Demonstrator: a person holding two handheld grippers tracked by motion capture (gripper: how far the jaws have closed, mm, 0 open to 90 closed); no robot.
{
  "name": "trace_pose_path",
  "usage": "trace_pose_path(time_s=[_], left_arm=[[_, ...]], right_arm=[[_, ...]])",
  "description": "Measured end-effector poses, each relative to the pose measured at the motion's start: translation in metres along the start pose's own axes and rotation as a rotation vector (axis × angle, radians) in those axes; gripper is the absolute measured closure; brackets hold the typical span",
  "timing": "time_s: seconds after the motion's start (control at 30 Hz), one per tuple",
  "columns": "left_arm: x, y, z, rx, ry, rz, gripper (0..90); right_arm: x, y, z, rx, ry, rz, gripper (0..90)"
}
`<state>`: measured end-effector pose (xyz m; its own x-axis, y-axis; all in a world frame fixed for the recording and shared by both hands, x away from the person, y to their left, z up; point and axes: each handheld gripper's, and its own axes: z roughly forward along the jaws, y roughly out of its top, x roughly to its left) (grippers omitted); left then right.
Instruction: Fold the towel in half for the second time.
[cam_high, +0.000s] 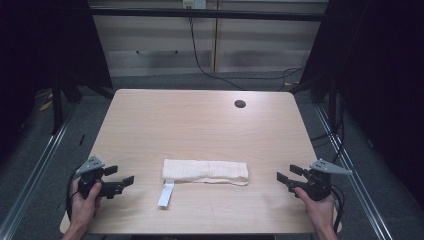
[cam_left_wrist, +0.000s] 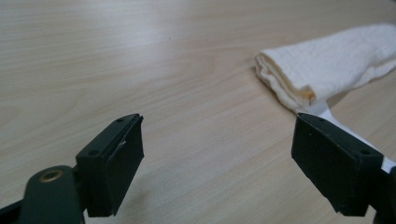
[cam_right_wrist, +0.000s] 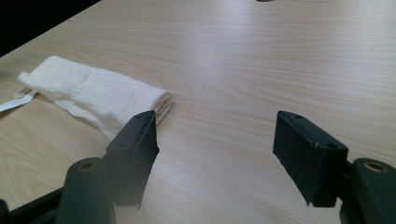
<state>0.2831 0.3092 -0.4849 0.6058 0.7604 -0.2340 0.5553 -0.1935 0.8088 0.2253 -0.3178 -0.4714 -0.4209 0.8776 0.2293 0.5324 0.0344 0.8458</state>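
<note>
High view: the left gripper (cam_high: 120, 176) and right gripper (cam_high: 286, 173) sit wide open and empty at lower left and lower right, flanking the folded towel (cam_high: 205, 171) on the desk (cam_high: 200, 120). Likely they are poised to take an end each.

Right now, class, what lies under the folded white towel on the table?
A white label strip sticks out from under the folded towel at its left end; the towel hides where the strip begins. Otherwise wooden table.
</note>
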Motion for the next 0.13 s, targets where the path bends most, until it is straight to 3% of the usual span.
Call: trace_pose_path(time_s=[0.07,0.13], left_arm=[[0.0023,-0.0026,-0.0015,-0.011,0.017,-0.004,16.6],[0.0059,-0.0035,-0.0009,-0.012,0.040,-0.021,15.7]], right_arm=[[-0.0026,-0.0037,-0.0002,0.007,-0.034,0.003,29.4],[-0.0046,-0.0068,0.0010,0.029,-0.029,0.008,29.0]])
